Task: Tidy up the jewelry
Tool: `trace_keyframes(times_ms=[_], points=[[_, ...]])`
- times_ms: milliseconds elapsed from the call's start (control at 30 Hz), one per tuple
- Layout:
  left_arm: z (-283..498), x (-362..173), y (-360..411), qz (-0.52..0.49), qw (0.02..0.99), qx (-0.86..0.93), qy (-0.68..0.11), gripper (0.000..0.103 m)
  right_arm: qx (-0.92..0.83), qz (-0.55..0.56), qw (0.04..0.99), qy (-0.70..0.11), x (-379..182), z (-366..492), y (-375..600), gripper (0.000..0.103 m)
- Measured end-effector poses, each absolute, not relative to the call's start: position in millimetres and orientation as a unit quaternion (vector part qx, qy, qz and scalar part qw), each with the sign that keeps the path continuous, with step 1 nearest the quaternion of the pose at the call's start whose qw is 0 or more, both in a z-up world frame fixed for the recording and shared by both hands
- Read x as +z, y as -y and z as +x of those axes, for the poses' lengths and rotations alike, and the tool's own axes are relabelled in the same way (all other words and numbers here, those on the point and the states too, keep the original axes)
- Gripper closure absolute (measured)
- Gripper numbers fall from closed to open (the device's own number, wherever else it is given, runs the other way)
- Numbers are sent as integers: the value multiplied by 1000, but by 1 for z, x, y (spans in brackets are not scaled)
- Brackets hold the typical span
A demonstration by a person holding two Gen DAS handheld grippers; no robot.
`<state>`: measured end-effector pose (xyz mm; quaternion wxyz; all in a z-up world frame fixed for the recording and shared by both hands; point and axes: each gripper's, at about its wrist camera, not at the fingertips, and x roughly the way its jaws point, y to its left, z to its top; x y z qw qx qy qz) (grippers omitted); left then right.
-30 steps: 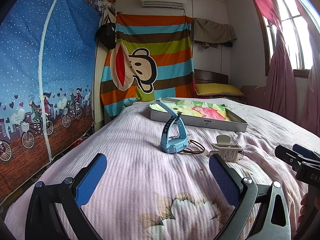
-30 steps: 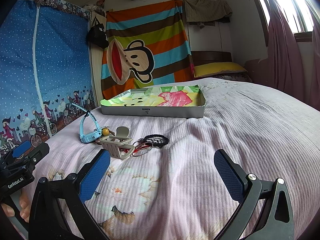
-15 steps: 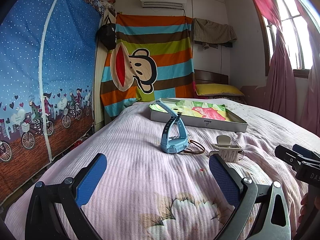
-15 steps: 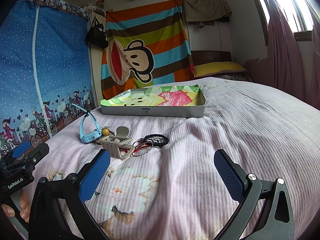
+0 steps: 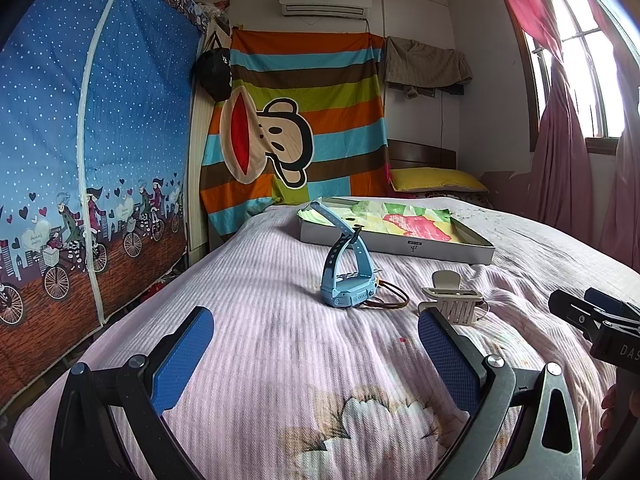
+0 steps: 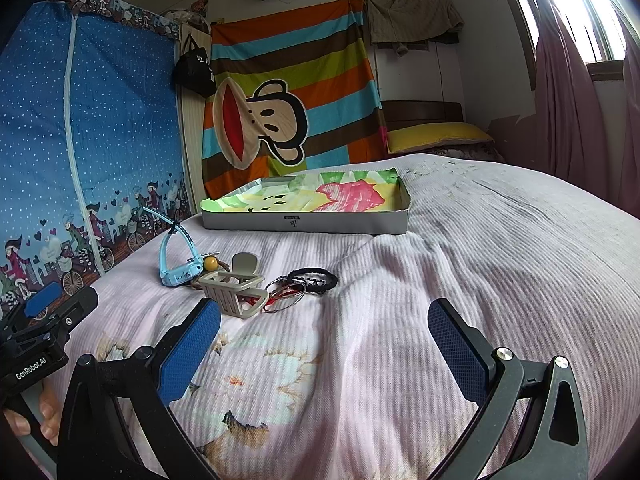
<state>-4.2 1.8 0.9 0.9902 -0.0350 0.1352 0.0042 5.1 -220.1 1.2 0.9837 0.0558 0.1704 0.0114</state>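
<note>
A light blue watch [image 5: 347, 280] [image 6: 176, 260] stands on the pink bedspread, strap arched upward. Beside it lie a beige hair claw clip [image 5: 454, 300] [image 6: 234, 290], brown cord loops [image 5: 390, 300], a yellow bead [image 6: 211, 264], thin metal rings with red thread [image 6: 286, 294] and a black braided band [image 6: 316, 278]. Behind them sits a shallow grey box [image 5: 400, 246] [image 6: 304, 224] lined with bright paper. My left gripper [image 5: 316, 356] hovers open short of the watch. My right gripper [image 6: 326, 356] is open too, just right of the clip, holding nothing.
The bed [image 6: 480, 264] stretches wide to the right of the pile. A blue fabric wardrobe [image 5: 88, 140] stands along the left. A striped cartoon cloth [image 5: 304, 120] hangs at the back; a yellow pillow [image 6: 436, 136] and pink curtains [image 5: 560, 168] are at the right.
</note>
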Motion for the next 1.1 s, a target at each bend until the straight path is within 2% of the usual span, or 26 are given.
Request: trace_keyframes(times_ms=[1100], points=[[-4,2,-1,-34,990,5,-135,0,12,58,983,-173,1,7,222,1]])
